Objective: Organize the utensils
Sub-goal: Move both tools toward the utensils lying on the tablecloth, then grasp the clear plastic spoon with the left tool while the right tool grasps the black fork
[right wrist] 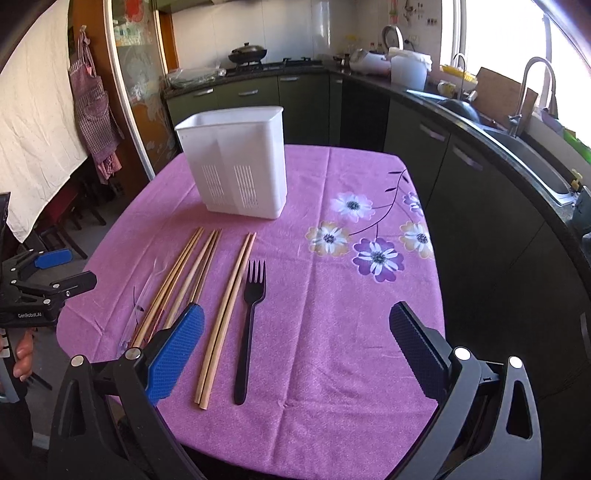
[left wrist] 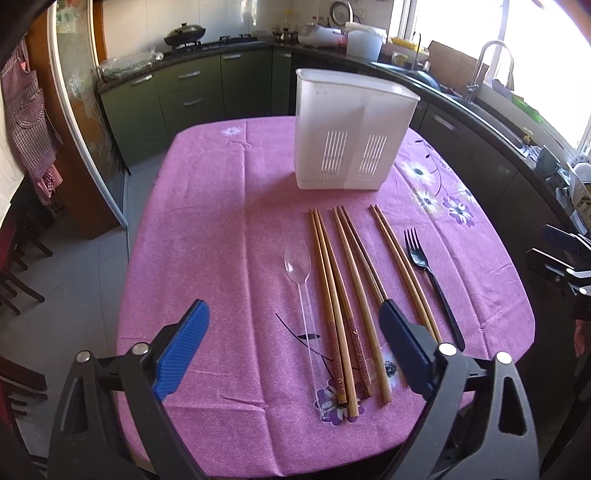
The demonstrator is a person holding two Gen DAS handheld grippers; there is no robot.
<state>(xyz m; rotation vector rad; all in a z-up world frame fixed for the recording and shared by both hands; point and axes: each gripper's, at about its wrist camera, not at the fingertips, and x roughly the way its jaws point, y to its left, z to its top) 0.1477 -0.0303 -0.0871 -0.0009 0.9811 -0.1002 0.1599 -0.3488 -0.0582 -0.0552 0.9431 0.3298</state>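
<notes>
On the pink floral tablecloth (left wrist: 221, 229) we found a white utensil caddy (left wrist: 351, 129) upright at the far end. Nearer lay a clear spoon (left wrist: 299, 266), three pairs of wooden chopsticks (left wrist: 347, 280) and a black fork (right wrist: 251, 314), side by side. Left gripper (left wrist: 291, 343) and right gripper (right wrist: 295, 343) both hung released, grasping nothing. Lettering on the left gripper's body seemed to read "GenRobot.AI".

A checked apron (right wrist: 94, 110) hangs beside the door; a wok (left wrist: 184, 34) sits on the stove.
</notes>
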